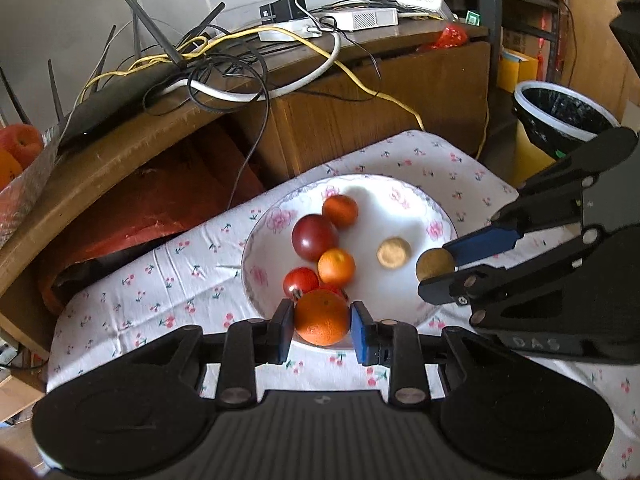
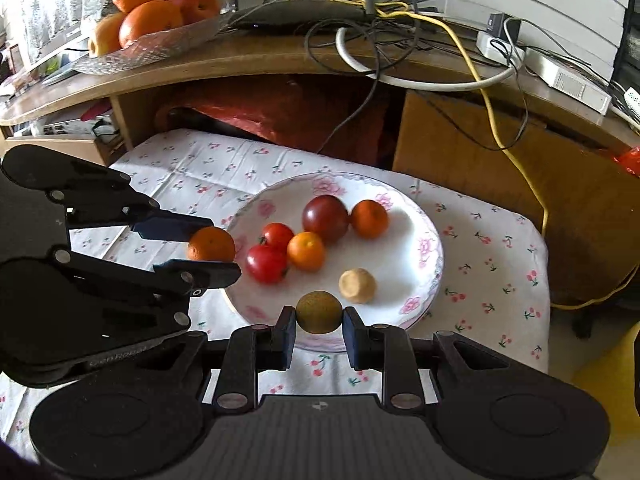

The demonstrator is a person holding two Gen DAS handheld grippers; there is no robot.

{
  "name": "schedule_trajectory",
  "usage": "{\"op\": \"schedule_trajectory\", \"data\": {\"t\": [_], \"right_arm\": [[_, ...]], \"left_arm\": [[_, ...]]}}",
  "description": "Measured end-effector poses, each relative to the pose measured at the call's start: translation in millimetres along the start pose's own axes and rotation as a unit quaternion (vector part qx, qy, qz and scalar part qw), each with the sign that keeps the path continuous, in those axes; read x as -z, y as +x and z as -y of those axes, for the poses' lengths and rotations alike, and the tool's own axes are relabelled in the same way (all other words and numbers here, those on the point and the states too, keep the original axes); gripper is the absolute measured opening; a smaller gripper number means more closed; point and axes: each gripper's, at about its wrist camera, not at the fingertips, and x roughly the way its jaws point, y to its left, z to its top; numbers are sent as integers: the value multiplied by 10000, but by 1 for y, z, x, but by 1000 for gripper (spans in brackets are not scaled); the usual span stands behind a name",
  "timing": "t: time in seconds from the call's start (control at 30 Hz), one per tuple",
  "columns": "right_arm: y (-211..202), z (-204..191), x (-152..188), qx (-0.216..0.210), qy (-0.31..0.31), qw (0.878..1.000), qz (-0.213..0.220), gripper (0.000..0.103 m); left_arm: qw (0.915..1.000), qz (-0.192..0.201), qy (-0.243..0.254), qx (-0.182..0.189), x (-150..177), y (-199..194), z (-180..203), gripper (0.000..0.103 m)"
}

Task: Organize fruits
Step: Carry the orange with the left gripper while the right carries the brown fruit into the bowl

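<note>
The desk (image 2: 280, 60) behind carries tangled cables and, at its left end, a clear dish of oranges and apples (image 2: 148, 16), perhaps where sorted fruit belongs, though that is only a guess. In front, a low surface under a cherry-print cloth (image 2: 480, 248) holds a floral plate (image 2: 430, 248), which gathers the loose fruit in one reachable spot: a dark red plum-like fruit (image 2: 325, 218), two tomatoes (image 2: 266, 264), two small oranges (image 2: 306, 251) and a pale tan fruit (image 2: 357, 286).

Each hand-held gripper is clamped on one piece at the plate's near edge. The left hand-held gripper (image 1: 322, 322) pinches an orange (image 1: 322, 318) across its widest part, so the round skin cannot roll out. The right hand-held gripper (image 2: 319, 314) squeezes a brownish-green round fruit (image 2: 319, 312) the same way. Both fruits appear held just above the rim, so I judge the step to be lifting them off for sorting.
</note>
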Motion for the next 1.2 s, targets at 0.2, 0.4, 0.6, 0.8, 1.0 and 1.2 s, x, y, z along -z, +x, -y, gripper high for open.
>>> {"op": "schedule_trajectory", "data": {"t": [0.2, 0.4, 0.6, 0.8, 1.0, 1.2], "right_arm": [[11, 6, -1, 132, 19, 9999, -53, 20], [20, 6, -2, 194, -1, 9998, -101, 20], [28, 6, -1, 247, -6, 9995, -171, 21], [34, 7, -1, 267, 19, 9994, -223, 21], [37, 7, -3, 283, 32, 9993, -235, 21], [42, 8, -4, 268, 52, 9993, -254, 21]], "left_arm": [[10000, -28, -24, -19, -3, 13, 3, 38], [9999, -72, -50, -56, -2, 21, 2, 38], [9999, -96, -43, -64, -2, 28, 2, 38], [9999, -114, -46, -69, -2, 34, 2, 38], [9999, -77, -33, -96, -2, 36, 2, 38], [9999, -86, -74, -125, -1, 41, -1, 38]]}}
